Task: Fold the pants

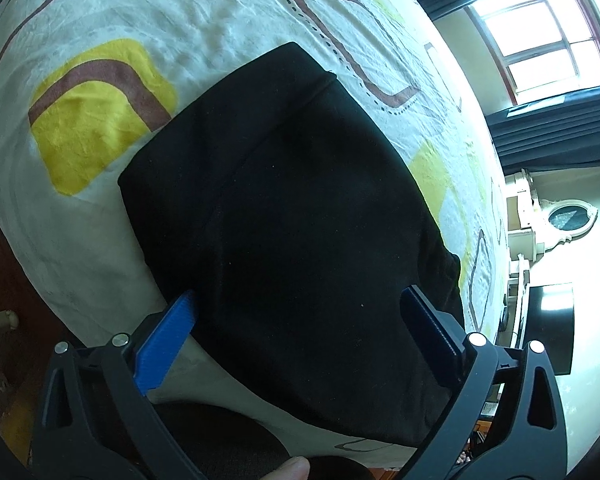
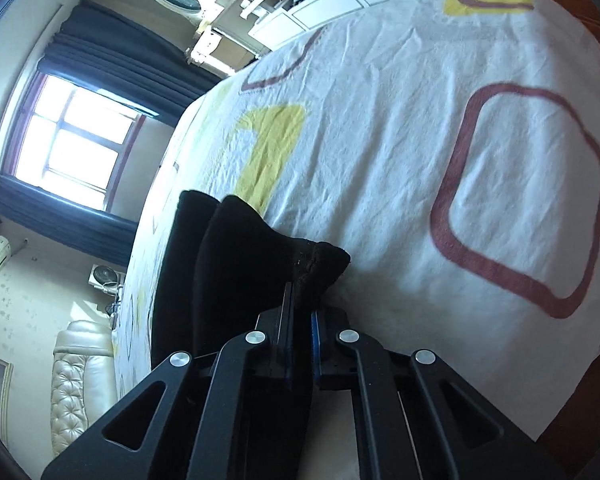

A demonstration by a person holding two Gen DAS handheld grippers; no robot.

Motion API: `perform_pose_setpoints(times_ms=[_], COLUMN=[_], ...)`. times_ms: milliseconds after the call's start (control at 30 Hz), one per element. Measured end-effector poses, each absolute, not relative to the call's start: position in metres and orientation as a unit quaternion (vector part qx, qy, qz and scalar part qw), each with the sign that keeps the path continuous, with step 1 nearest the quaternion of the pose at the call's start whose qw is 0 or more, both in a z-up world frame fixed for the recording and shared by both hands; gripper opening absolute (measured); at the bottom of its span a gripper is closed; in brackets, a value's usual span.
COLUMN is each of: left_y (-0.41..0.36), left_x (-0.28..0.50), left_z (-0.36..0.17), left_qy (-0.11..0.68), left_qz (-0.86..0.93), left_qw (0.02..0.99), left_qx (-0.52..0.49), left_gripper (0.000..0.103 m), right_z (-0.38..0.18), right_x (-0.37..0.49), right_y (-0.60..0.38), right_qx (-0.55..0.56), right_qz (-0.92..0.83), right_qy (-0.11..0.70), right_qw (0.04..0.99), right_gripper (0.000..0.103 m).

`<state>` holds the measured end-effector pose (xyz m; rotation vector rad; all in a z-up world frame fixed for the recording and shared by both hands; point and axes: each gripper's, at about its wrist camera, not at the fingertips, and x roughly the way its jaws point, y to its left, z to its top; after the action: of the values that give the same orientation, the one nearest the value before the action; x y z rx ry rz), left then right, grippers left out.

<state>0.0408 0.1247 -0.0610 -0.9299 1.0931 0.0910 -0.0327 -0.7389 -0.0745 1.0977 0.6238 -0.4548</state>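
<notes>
Black pants lie folded, one bunched end lifted.

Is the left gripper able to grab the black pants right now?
Probably yes: the left gripper is open, its fingers either side of the pants, nothing between them.

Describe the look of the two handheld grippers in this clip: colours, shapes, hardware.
The left gripper and the right gripper both have black plastic linkage arms with triangular cutouts and round silver pivot pins. Blue ribbed pads line the fingers. No cables or markings are visible.
</notes>
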Motion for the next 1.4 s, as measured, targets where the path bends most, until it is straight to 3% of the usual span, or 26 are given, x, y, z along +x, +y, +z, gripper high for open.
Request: perform_pose_setpoints(times_ms=[200, 400, 533, 633, 767, 867, 1033, 1400], left_y=[0.120, 0.114, 0.114, 0.115, 0.118, 0.120, 0.120, 0.108], left_x=[0.042, 0.045, 0.044, 0.044, 0.046, 0.046, 0.047, 0.052], left_z=[-0.061, -0.061, -0.063, -0.064, -0.066, -0.068, -0.069, -0.065], left_qy=[0.499, 0.500, 0.501, 0.502, 0.503, 0.501, 0.502, 0.509], left_qz=[0.041, 0.038, 0.032, 0.033, 0.035, 0.037, 0.039, 0.051], left_qw=[0.757, 0.762, 0.763, 0.760, 0.754, 0.751, 0.756, 0.761], left_qx=[-0.419, -0.409, -0.408, -0.412, -0.421, -0.428, -0.419, -0.399], left_gripper=[0.100, 0.100, 0.100, 0.101, 0.101, 0.101, 0.101, 0.101], right_z=[-0.093, -0.091, -0.061, -0.025, -0.012, -0.042, -0.097, -0.073], right_x=[-0.080, -0.105, -0.109, -0.112, -0.086, -0.058, -0.012, 0.068], right_y=[-0.758, -0.761, -0.755, -0.753, -0.756, -0.736, -0.688, -0.673], right_qx=[0.500, 0.541, 0.508, 0.471, 0.473, 0.566, 0.627, 0.556], right_qz=[-0.247, -0.236, -0.303, -0.359, -0.305, -0.186, -0.111, -0.112], right_qy=[0.293, 0.244, 0.231, 0.163, 0.179, 0.210, 0.283, 0.303], right_qw=[0.777, 0.770, 0.773, 0.789, 0.807, 0.775, 0.717, 0.766], right_gripper=[0.005, 0.009, 0.023, 0.055, 0.056, 0.056, 0.056, 0.056])
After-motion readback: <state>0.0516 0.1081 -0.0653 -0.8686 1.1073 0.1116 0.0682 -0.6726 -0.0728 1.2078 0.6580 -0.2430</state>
